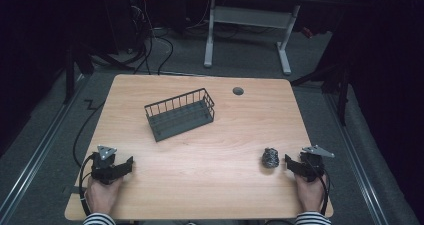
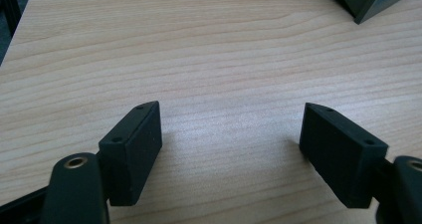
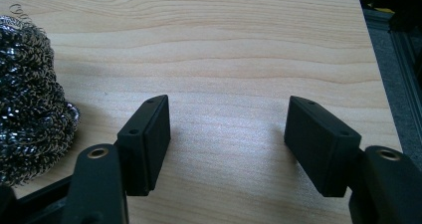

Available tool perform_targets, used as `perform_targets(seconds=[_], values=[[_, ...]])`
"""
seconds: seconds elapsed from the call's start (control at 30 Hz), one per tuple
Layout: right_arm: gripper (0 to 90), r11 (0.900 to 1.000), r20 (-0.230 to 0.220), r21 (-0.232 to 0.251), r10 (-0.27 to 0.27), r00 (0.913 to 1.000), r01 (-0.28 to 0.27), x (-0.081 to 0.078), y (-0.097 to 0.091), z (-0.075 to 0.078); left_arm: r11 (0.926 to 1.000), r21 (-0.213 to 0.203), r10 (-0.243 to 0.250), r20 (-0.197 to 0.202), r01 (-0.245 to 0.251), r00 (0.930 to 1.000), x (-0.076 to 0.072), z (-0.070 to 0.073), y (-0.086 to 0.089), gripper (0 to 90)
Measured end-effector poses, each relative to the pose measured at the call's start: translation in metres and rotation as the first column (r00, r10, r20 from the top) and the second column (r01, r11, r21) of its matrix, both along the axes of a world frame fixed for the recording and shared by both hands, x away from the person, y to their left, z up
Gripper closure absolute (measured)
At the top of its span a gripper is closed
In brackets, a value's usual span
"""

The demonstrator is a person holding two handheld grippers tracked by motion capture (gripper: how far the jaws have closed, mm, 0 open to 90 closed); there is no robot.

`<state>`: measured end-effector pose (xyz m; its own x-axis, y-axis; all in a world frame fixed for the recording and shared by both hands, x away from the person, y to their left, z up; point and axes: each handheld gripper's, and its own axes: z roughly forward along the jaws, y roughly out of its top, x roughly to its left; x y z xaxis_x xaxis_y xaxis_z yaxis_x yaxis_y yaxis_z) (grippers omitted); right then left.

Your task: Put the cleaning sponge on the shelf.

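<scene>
A steel wool scrubber point(image 1: 270, 157) lies on the wooden table point(image 1: 210, 150) near the front right. My right gripper point(image 1: 293, 163) rests just right of it, open, with bare wood between its jaws; in the right gripper view point(image 3: 226, 129) the scrubber point(image 3: 30, 94) sits to the left of the left jaw, outside the gap. A dark wire basket point(image 1: 180, 114) stands near the table's middle, toward the back. My left gripper point(image 1: 126, 166) sits at the front left, open over bare table, also seen from its own camera point(image 2: 231, 134). A corner of the basket point(image 2: 370, 0) shows at top right there.
A round cable hole point(image 1: 238, 91) lies near the table's back edge. Behind the table, on the floor, stand a white desk frame point(image 1: 247, 30) and loose cables point(image 1: 150, 50). The table's right edge point(image 3: 370, 59) runs close to my right gripper.
</scene>
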<state>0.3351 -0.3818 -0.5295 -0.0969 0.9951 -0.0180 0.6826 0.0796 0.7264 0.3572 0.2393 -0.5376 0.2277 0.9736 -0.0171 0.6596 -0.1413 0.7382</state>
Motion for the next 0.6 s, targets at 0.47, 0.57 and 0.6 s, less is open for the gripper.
perform_targets(seconds=[0.47, 0.57, 0.6], values=[[35.0, 1.0000, 0.002, -0.002, 0.002, 1.0000, -0.002, 0.000, 0.000, 0.000, 0.9990, -0.044, 0.000, 0.010, 0.001, 0.9999, 0.000, 0.006, 0.002, 28.0], [35.0, 1.0000, 0.002, -0.001, 0.001, 1.0000, -0.001, 0.000, 0.000, 0.000, 0.9983, -0.056, -0.015, 0.015, 0.016, 0.9998, 0.001, 0.011, 0.002, 29.2], [35.0, 1.0000, 0.002, -0.001, 0.001, 1.0000, -0.001, 0.000, 0.000, 0.000, 0.9980, -0.059, -0.020, 0.015, 0.021, 0.9997, 0.001, 0.012, 0.002, 29.5]])
